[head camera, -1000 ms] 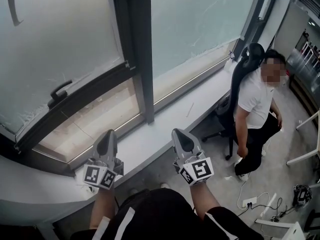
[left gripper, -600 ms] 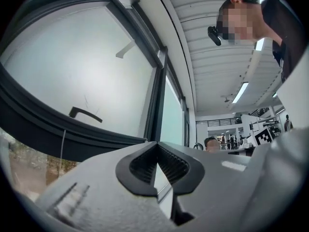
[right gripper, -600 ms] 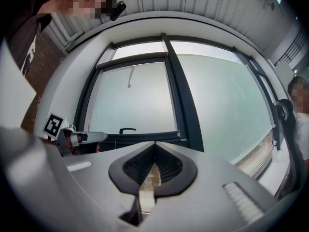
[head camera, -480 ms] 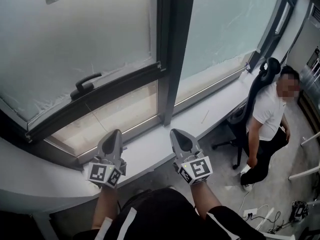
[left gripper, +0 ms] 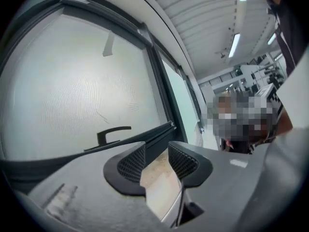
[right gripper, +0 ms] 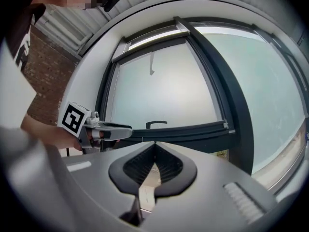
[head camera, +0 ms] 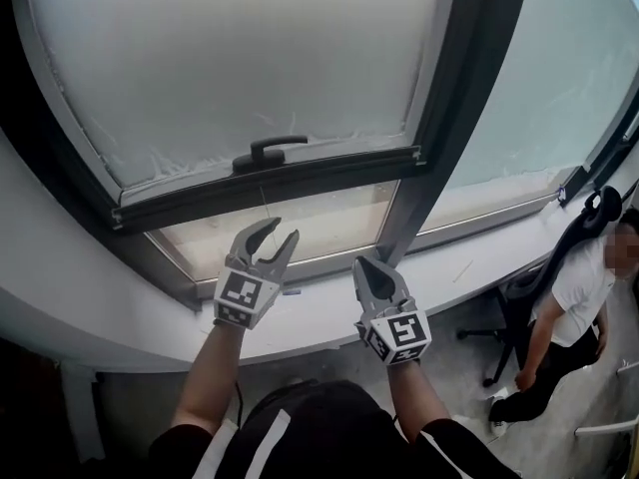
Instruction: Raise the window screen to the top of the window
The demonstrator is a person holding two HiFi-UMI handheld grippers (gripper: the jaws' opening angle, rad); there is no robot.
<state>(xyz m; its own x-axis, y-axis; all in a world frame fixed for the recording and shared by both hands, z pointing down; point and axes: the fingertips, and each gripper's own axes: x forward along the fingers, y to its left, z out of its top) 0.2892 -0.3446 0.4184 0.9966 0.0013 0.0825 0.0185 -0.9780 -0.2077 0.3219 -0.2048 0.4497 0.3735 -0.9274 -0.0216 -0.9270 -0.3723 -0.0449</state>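
Since the earlier head views, my view has swung left along the window, and the window screen (head camera: 250, 68) with its dark handle (head camera: 270, 151) now lies straight ahead of both grippers. The left gripper (head camera: 280, 231) has risen off the white sill (head camera: 130, 317) and its jaws have just been opening, with nothing between them.

Head view: the screen is lowered. Its bottom bar (head camera: 300, 181) stands a little above the sill, with a strip of bare pane under it. The left gripper sits just below the handle without touching it. The right gripper (head camera: 367, 263) is beside it, lower, over the sill. A seated person (head camera: 584, 292) is at the far right.

Left gripper view: I see the two ribbed pads apart, and only the pane and sill show in the gap. The handle stands up and to the left of the jaws.

Right gripper view: the jaws are pressed together and empty. The left gripper reaches in from the left, its tips short of the handle.
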